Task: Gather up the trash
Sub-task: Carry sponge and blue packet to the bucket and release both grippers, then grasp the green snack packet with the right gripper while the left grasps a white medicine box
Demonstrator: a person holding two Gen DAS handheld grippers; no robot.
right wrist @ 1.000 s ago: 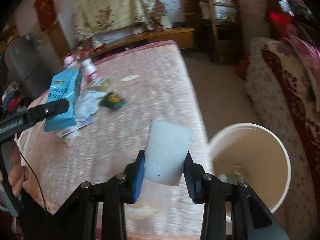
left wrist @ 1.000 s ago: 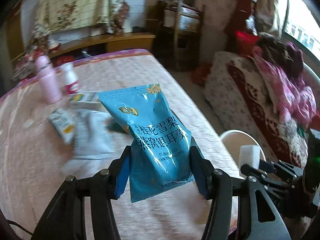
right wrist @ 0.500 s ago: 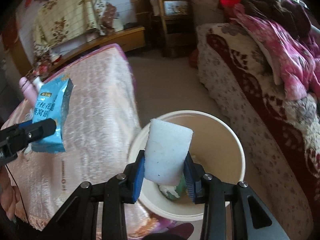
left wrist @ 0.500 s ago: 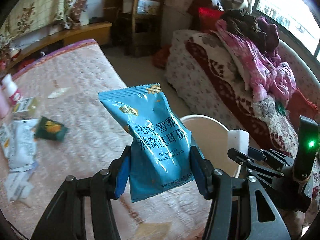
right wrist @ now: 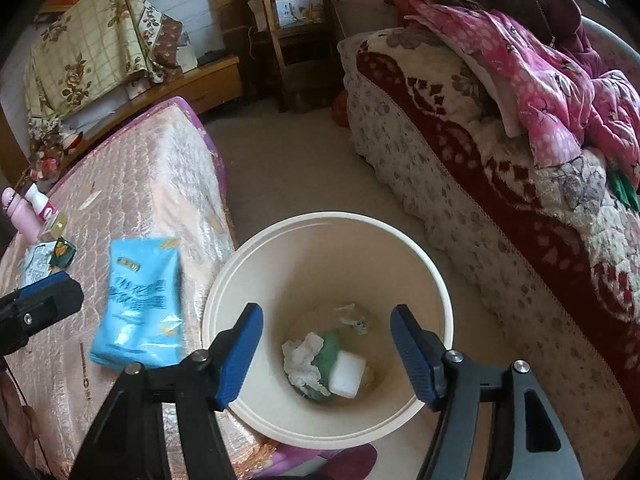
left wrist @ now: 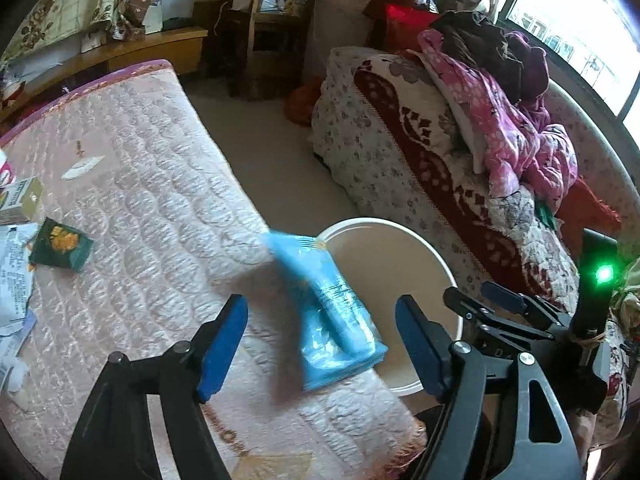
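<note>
Bright blue snack bag (left wrist: 332, 316), cream bin (right wrist: 436, 280), pink quilted mattress (left wrist: 132, 184), dark green sachet (left wrist: 60, 244)

Blue snack pouch (left wrist: 328, 312) blurred mid-air beside cream bin (right wrist: 436, 280) — white block (right wrist: 347, 374) inside

Both wrist views are being aimed steeply downward from close range, the left over the pink mattress (left wrist: 132, 184) edge, the right directly above the cream bin (right wrist: 256, 264), which is being shared by both.
</note>
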